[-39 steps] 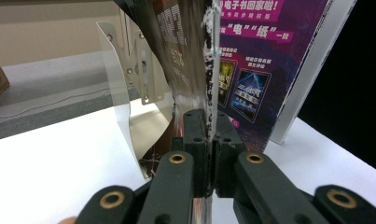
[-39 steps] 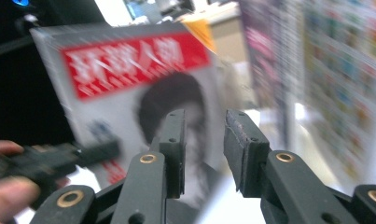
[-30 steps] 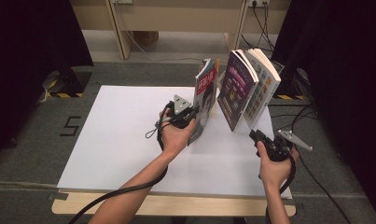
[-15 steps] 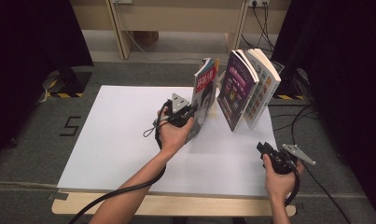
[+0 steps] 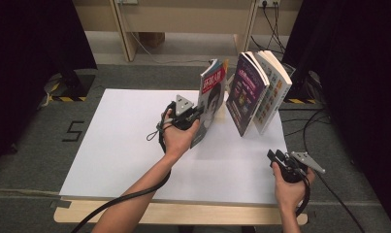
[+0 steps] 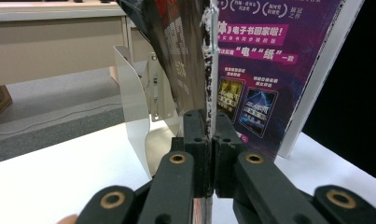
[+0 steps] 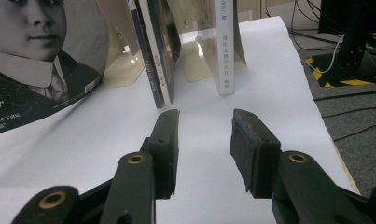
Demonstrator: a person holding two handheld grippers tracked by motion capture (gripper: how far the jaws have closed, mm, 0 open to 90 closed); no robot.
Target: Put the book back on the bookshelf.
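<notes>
The left claw [image 5: 195, 115] is clamped on the lower edge of a magazine with a portrait cover [image 5: 211, 99], holding it upright but leaning on the white table [image 5: 110, 145]; in the left gripper view its jaws press together on the magazine's thin edge [image 6: 209, 93]. The right claw [image 5: 276, 157] rests low at the table's near right corner, jaws apart with nothing between them; they have just been opening.

Judging by this, the magazine is lifted to standing but not yet shelved: it still stands apart from the purple-covered book [image 5: 246, 94] and the white-spined book [image 5: 273, 90] that lean together further right. What is left is to bring it over against them and let go.

A cream metal bookend [image 6: 134, 107] stands just behind the magazine, and another [image 7: 209, 51] sits by the white-spined book. The gap between magazine and books looks free; the free hand's claw is well clear.
</notes>
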